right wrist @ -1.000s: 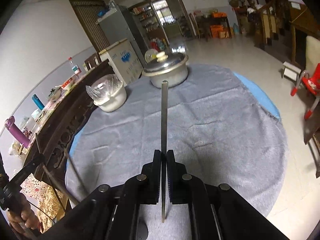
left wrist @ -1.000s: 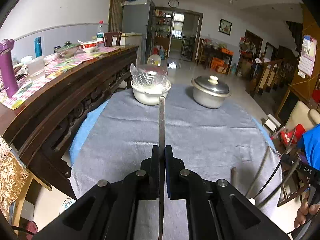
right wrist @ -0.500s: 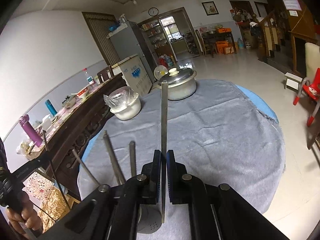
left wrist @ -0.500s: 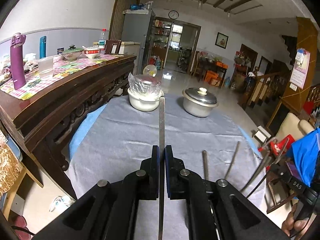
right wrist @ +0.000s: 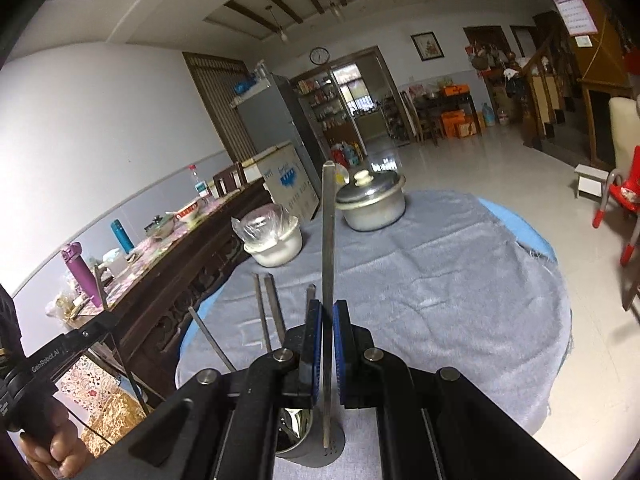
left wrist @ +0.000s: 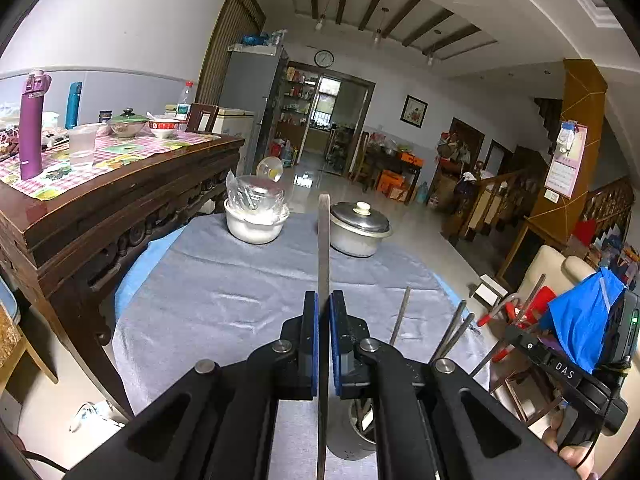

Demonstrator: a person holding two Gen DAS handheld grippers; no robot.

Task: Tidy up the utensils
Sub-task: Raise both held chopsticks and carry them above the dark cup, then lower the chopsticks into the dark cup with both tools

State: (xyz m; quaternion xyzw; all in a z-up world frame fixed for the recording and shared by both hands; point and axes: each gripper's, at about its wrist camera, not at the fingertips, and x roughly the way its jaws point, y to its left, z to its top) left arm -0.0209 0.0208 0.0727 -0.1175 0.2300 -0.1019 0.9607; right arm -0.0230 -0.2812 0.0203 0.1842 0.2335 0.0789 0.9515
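My left gripper (left wrist: 324, 312) is shut on a flat steel utensil handle (left wrist: 323, 240) that stands upright between the pads. Below it a grey metal utensil holder (left wrist: 356, 432) stands on the grey cloth, with several steel handles (left wrist: 452, 332) sticking out. My right gripper (right wrist: 327, 320) is shut on another steel utensil handle (right wrist: 329, 232), held upright with its lower end just over the same holder (right wrist: 298, 428). Several handles (right wrist: 268, 308) lean out of the holder to the left.
A round table under a grey cloth (left wrist: 224, 300) carries a white bowl covered in plastic (left wrist: 256, 220) and a lidded steel pot (left wrist: 358, 232) at the far side. A dark wooden sideboard (left wrist: 100, 208) with bottles and dishes stands along the left.
Both grippers have tilted up and drawn back over the table's near edge. The utensil holder and its handles have come into view below them. Each grip is unchanged.
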